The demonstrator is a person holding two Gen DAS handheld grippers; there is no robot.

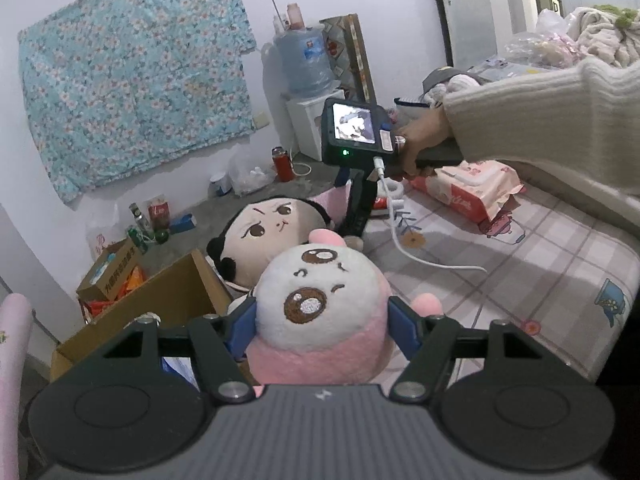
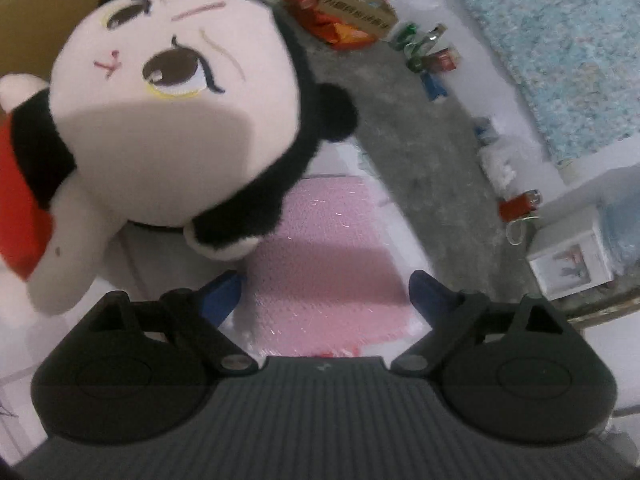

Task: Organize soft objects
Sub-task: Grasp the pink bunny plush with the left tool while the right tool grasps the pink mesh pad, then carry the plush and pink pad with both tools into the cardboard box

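A: Two views. Left wrist: left gripper, fingers clamped on the pink plush, above the bed's edge beside the cardboard box.

B: Right wrist: right gripper, fingers apart, nothing between them; the black-haired doll lies just ahead, unheld. Risk: the round pink plush could squeeze out sideways and miss the box.

A light blue floral cloth hangs on the white wall, with a large blue plastic water bottle standing on a white dispenser to its right. On the grey floor along the wall stand a red flask, a red can, green bottles and a small printed cardboard carton holding orange packets. A pink-and-white pack of tissues and a white cable lie on the pale checked bedsheet.
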